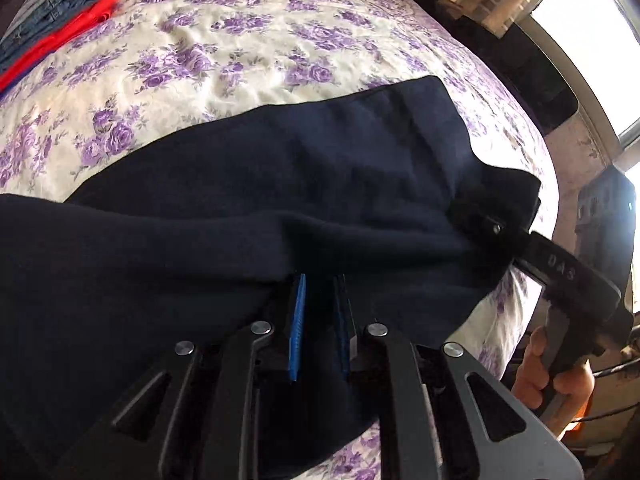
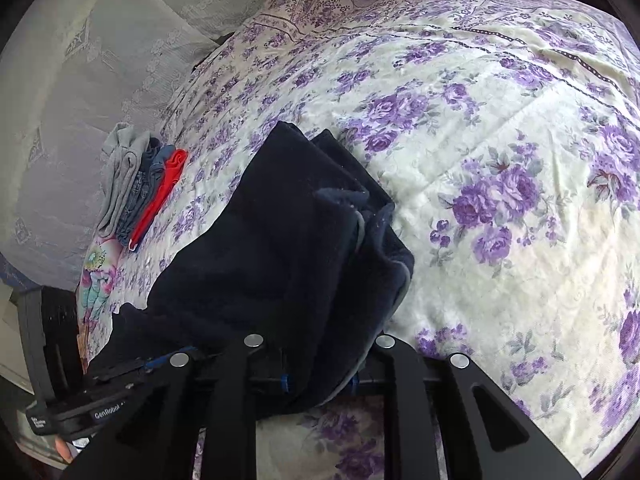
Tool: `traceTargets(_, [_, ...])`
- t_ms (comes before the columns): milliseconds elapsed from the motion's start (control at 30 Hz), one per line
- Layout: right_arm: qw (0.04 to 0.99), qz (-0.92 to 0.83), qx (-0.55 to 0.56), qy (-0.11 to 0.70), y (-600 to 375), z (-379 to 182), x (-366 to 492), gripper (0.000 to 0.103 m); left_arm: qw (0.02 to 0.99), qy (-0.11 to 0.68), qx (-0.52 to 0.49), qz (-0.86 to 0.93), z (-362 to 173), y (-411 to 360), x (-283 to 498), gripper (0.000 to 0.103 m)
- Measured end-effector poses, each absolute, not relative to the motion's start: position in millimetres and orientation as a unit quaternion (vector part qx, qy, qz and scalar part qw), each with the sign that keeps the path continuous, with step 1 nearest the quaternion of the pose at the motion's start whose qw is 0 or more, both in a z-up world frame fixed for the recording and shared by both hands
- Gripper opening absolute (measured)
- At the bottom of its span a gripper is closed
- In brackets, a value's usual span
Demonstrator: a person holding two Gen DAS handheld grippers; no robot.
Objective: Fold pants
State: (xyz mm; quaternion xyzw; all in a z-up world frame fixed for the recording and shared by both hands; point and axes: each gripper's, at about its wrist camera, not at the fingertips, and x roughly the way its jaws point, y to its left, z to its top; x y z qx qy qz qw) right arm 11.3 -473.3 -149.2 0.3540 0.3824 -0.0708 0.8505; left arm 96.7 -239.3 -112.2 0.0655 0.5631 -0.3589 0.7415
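Note:
Dark navy fleece pants (image 1: 280,184) lie across the floral bedspread and drape over both grippers. My left gripper (image 1: 320,292) is shut on a fold of the pants; its blue pads (image 1: 298,320) show with cloth between them. My right gripper (image 2: 320,376) is shut on the pants (image 2: 280,248) at the other end, near the waistband with its grey drawstring; its fingertips are buried in cloth. The right gripper also shows in the left wrist view (image 1: 496,224), clamped on the pants' edge. The left gripper body shows in the right wrist view (image 2: 120,392), under the cloth.
A pile of folded clothes, grey, denim and red (image 2: 140,180), lies at the bed's far left, also in the left wrist view (image 1: 60,20). The floral bedspread (image 2: 500,160) stretches to the right. A window (image 1: 592,40) and dark furniture stand beyond the bed's edge.

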Motion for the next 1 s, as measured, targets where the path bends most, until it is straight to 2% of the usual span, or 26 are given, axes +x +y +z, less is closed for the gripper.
traceTargets(167, [0.867, -0.085, 0.292, 0.394, -458.2, -133.4, 18.8, 0.021, 0.742, 0.558, 0.030, -0.369, -111.0, -216.3, 78.1, 0.013])
traceTargets(333, [0.891, -0.071, 0.242, 0.378, -433.5, -97.1, 26.4, 0.020, 0.754, 0.549, 0.050, -0.358, -110.5, -223.4, 74.2, 0.013])
traceTargets(500, [0.909, -0.053, 0.175, 0.376, -407.7, -66.1, 37.0, 0.019, 0.748, 0.557, -0.006, -0.362, -102.1, -185.3, 81.1, 0.012])
traceTargets(733, [0.924, 0.011, 0.107, 0.368, -359.2, -41.5, 43.7, 0.019, 0.812, 0.523, -0.065, -0.249, -79.0, -28.3, 85.4, 0.012])
traceTargets(867, [0.932, 0.095, 0.024, 0.349, -290.4, -17.7, 48.4, 0.020, 0.838, 0.514, -0.110, -0.147, -77.6, 74.9, 88.8, 0.012])
traceTargets(1000, [0.907, 0.196, -0.059, 0.367, -213.0, -26.1, 56.0, 0.019, 0.842, 0.503, -0.166, -0.100, -80.3, 143.3, 90.5, 0.010])
